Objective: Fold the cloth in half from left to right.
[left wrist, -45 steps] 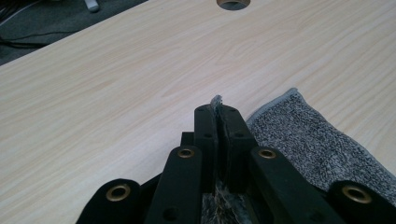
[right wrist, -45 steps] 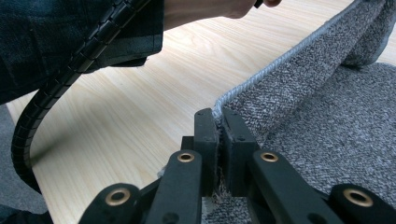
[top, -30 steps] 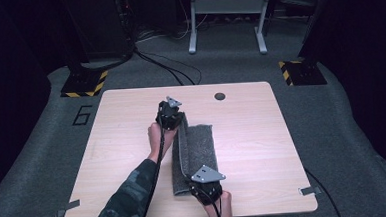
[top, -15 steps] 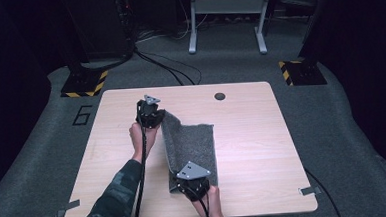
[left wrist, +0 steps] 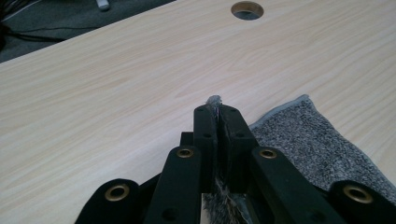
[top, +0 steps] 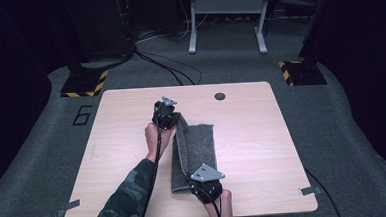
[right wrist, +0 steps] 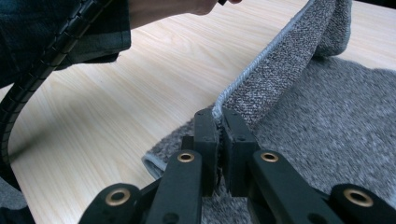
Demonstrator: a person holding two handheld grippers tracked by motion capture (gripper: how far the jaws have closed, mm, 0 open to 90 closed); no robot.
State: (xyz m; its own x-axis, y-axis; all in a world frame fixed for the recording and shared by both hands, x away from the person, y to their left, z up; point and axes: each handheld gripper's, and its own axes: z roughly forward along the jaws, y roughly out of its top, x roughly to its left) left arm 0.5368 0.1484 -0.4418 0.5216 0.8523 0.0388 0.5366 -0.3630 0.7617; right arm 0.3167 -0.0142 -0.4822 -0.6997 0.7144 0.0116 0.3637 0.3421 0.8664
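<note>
A grey carpet-like cloth (top: 200, 145) lies in a long strip on the wooden table (top: 113, 147), its left long edge raised and curling over. At the far end of that edge, my left gripper (top: 167, 116) is shut on it. In the left gripper view the jaws (left wrist: 218, 109) pinch a thin grey hem, with the cloth (left wrist: 317, 140) lying flat to the right. My right gripper (top: 205, 184) is shut on the near end of the same edge. In the right gripper view its jaws (right wrist: 219, 116) clamp the hem, and the cloth (right wrist: 289, 60) rises away from them.
A round cable hole (top: 220, 95) sits in the table's far side. A sleeved forearm (top: 131, 202) and a cable cross the near left of the table. On the floor beyond are black bases with yellow stripes (top: 84, 84), cables and a metal stand (top: 226, 16).
Both grippers swung left with the cloth's edge, opening the flap wider half a second ago. They have since come back right, and the flap now stands curled over the cloth again.
</note>
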